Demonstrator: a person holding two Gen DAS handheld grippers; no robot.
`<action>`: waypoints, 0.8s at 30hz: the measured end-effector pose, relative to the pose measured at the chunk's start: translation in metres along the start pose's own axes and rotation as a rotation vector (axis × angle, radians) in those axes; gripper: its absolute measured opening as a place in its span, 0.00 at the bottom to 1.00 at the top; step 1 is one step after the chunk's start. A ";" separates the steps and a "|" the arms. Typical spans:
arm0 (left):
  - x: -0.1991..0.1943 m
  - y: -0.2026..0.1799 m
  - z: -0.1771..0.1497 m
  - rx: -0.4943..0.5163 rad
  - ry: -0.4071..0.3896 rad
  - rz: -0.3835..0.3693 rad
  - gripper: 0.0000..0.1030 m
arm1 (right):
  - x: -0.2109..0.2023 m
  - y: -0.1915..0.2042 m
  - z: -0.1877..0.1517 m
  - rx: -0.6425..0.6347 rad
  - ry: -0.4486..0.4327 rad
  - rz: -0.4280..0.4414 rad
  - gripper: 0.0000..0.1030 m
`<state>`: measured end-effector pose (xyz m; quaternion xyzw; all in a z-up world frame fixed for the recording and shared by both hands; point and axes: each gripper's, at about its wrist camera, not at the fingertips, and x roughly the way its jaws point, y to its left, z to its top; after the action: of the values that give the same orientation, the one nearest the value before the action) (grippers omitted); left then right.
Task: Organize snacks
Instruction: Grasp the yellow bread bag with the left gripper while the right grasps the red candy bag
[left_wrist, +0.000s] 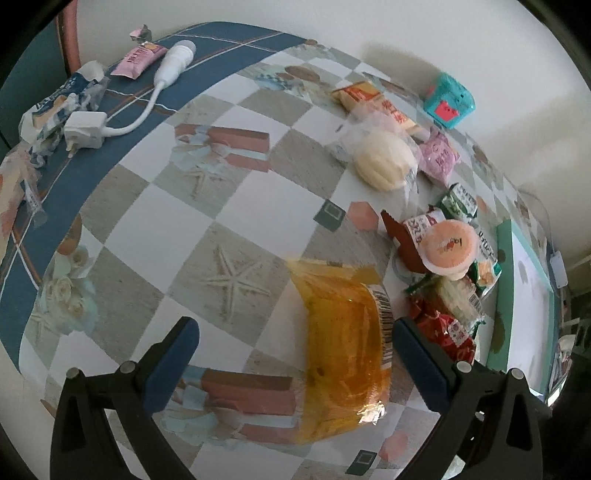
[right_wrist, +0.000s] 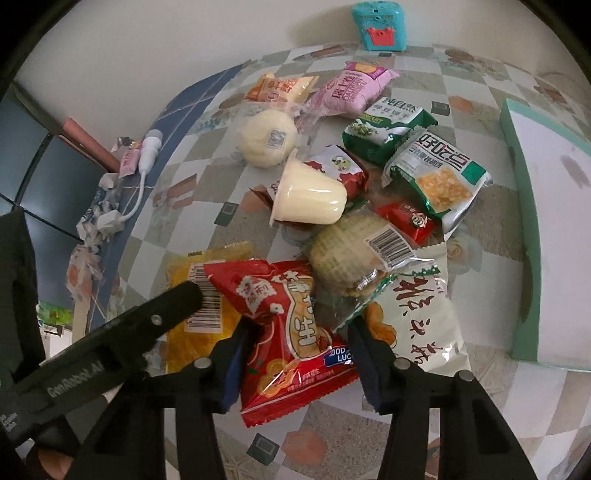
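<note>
A heap of snack packets lies on the checked tablecloth (left_wrist: 236, 206). My right gripper (right_wrist: 297, 332) points down over a red snack packet (right_wrist: 291, 332), with both blue pads against its sides. My left gripper (left_wrist: 293, 325) stands open, wide apart, around a yellow-orange packet (left_wrist: 343, 350) that lies flat and closer to its right finger; neither pad touches it. In the right wrist view one black finger (right_wrist: 159, 314) of the left gripper crosses that yellow packet (right_wrist: 195, 321). Behind the red packet lie a white-green packet (right_wrist: 417, 317), a barcoded roll (right_wrist: 347, 254) and a tipped pudding cup (right_wrist: 310, 195).
A teal-edged white box (right_wrist: 546, 221) sits at the right, and a teal toy (right_wrist: 380, 26) stands by the wall. Further back are a wrapped bun (right_wrist: 266, 138), a pink packet (right_wrist: 354, 88) and green packets (right_wrist: 436, 173). A white charger with cable (left_wrist: 85, 129) and crumpled wrappers (left_wrist: 55, 107) lie far left.
</note>
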<state>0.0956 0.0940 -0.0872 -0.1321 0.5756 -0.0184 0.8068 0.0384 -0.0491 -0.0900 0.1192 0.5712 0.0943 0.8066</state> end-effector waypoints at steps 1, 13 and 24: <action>0.001 -0.002 0.000 0.000 0.006 -0.002 1.00 | -0.001 0.000 0.000 -0.012 -0.003 0.000 0.53; 0.018 -0.019 0.000 0.002 0.070 -0.025 0.78 | 0.005 0.007 -0.001 -0.109 -0.016 -0.036 0.59; 0.009 0.006 -0.002 -0.021 0.050 -0.002 0.62 | 0.017 0.023 -0.002 -0.215 -0.016 -0.054 0.75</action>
<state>0.0954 0.0976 -0.0972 -0.1409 0.5956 -0.0164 0.7907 0.0420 -0.0226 -0.0986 0.0172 0.5544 0.1322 0.8215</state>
